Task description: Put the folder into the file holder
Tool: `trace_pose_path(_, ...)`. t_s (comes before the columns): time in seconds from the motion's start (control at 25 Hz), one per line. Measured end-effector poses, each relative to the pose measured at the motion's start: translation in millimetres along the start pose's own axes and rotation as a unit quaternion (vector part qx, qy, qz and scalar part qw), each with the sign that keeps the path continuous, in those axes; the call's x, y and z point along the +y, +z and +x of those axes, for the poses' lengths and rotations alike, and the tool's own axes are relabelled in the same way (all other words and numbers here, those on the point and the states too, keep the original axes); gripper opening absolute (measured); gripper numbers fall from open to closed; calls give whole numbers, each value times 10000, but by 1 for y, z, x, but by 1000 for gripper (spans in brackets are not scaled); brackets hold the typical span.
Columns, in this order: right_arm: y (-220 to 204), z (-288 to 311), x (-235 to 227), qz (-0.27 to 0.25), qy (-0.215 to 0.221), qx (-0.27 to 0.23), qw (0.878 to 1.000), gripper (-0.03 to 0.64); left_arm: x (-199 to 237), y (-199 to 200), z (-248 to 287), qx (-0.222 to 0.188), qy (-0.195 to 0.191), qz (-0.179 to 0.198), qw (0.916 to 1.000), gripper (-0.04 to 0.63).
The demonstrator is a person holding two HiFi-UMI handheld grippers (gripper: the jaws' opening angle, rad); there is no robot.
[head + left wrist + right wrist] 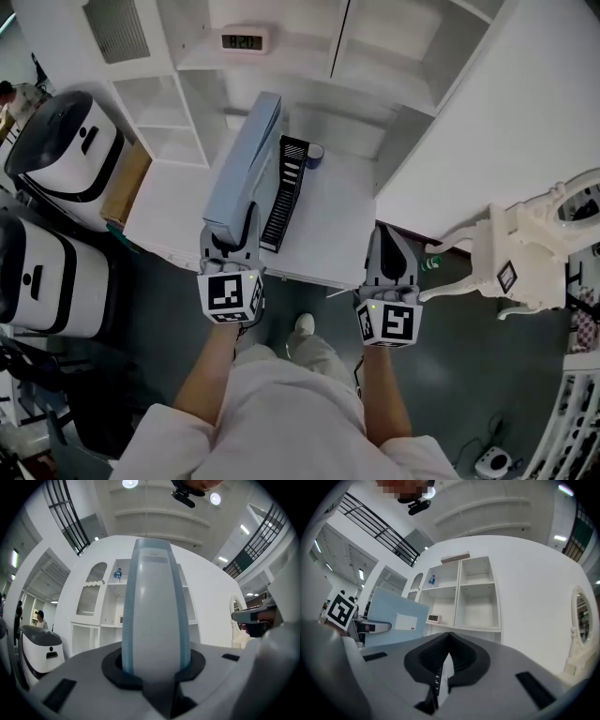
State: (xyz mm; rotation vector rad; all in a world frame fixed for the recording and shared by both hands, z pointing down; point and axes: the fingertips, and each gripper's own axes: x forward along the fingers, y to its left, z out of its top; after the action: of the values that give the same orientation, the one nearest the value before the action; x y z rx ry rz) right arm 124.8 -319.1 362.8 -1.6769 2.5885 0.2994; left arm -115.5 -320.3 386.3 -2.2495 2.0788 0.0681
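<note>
The folder (246,155), pale blue, was held on edge over the white tabletop (328,234), its near end in the left gripper (232,234) and its length running away from the person toward the shelves. In the left gripper view its rounded spine filled the gap, and the fingers (84,686) were clenched on it from both sides. It was not in the file holder (284,192). The black slotted holder stood on the tabletop just to the folder's right. From the head view it could not be told whether the two touched. A blue cup (315,155) sat behind the holder's far end. A small clock (244,40) rested on a shelf of the white unit (375,56) beyond.

The right gripper (389,253) hung at the near right corner of the tabletop, well apart from the folder. Its fingers (497,681) were pressed together with nothing between them. In the right gripper view the folder showed at the left as a blue panel bearing a white label. Two white rounded machines (66,150) with dark tops stood on the floor to the left of the tabletop.
</note>
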Motion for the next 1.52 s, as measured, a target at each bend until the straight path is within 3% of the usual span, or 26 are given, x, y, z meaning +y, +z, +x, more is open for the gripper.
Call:
trace_pose_path(0.24, -24, 57, -29, 44, 412, -29, 9991, -3, -10, -28, 56, -75, 194, -132, 9997, 127)
trace_pose_path(0.52, -40, 90, -49, 54, 499, 83, 9987, -3, -6, -73, 94, 2, 181, -127, 9998, 127)
trace_pose_path(0.76, -52, 109, -55, -50, 538, 149, 9984, -3, -9, -107, 107, -120, 97, -24, 9999, 127)
trace_pose_path(1.08, -69, 118, -52, -267, 603, 254, 9975, -3, -7, -144, 116, -198, 201, -158, 9995, 127)
trace_pose_path(1.52, -104, 123, -47, -314, 525, 261, 9978, -4, -10, -221, 130, 48, 171, -81, 9998, 130)
